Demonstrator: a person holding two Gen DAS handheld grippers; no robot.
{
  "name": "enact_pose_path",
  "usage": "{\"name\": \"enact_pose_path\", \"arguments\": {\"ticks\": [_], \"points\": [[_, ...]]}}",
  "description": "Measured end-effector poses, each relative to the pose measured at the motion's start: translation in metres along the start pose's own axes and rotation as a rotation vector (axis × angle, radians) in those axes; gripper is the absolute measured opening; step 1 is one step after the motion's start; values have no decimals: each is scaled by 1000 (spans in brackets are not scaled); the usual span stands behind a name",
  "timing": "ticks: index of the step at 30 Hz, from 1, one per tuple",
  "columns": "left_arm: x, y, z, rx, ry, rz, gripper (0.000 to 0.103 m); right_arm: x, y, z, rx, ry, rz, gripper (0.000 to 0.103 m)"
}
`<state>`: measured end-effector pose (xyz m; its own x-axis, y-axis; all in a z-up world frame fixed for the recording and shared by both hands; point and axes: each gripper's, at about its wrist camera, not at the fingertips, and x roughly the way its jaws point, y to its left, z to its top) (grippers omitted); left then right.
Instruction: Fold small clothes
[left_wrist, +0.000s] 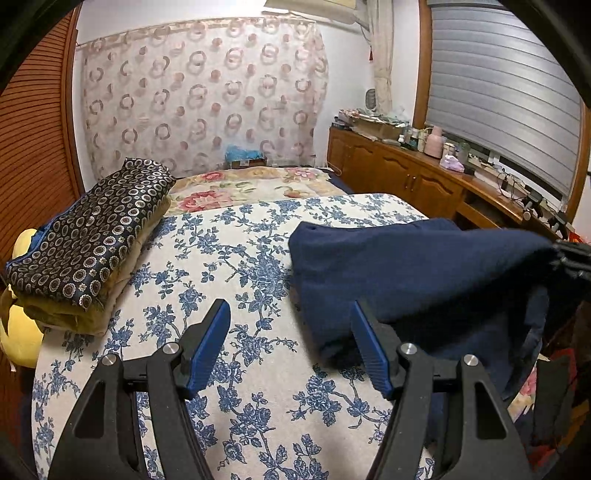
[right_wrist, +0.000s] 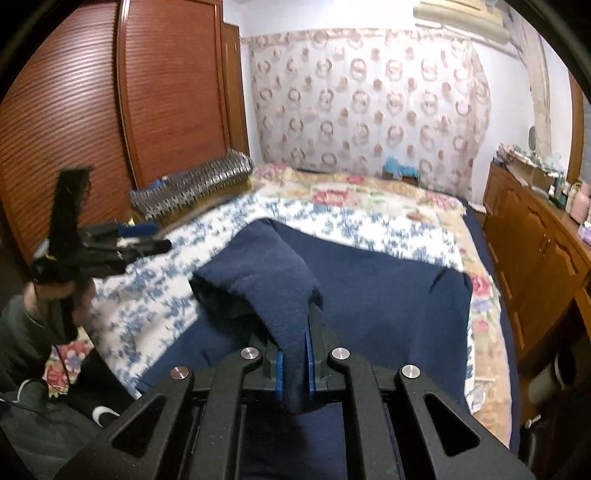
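Right now my right gripper (right_wrist: 295, 369) has its fingers pinched on a corner of the navy garment (right_wrist: 369, 295), lifting that flap above the rest of the cloth, which lies spread on the bed (right_wrist: 388, 221) toward its right edge. My left gripper (left_wrist: 290, 347) hangs over the blue-flowered sheet (left_wrist: 221, 258) with fingers spread wide and nothing between them; the garment's near-left edge sits just beside its right finger. As I judge it, the fold turns on carrying the lifted corner leftward across the garment, toward the free left gripper.
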<state>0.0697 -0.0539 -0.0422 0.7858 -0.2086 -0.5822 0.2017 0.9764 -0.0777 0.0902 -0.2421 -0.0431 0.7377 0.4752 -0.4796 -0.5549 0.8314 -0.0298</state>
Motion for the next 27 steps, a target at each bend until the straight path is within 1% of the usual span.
{"name": "enact_pose_path", "arguments": {"ticks": [4,7,11,13,15,17,19,22,27], "points": [[-1,-3,0,-4,-4,-6,68,-27,-8,-6,29,-40,-49,8],[-1,-6,0,-4,-4,-15,68,-38,-19,-18,48,-22,-80,8],[0,-12,-2,-1,0,-34,68,-40,-40,-48,94,63,-146,8],[2,-16,-3,3,7,-41,68,-31,-49,-66,105,135,-178,8],[4,-20,-4,12,12,-44,68,-23,-54,-80,123,193,-188,8],[4,-22,-5,17,16,-46,68,-18,-58,-89,141,228,-189,11],[5,-24,-4,18,16,-48,68,-17,-61,-88,146,232,-195,15],[4,-26,-5,22,15,-45,68,-24,-57,-79,134,234,-181,16],[0,-26,-4,21,5,-41,68,-39,-51,-61,97,197,-185,16]]}}
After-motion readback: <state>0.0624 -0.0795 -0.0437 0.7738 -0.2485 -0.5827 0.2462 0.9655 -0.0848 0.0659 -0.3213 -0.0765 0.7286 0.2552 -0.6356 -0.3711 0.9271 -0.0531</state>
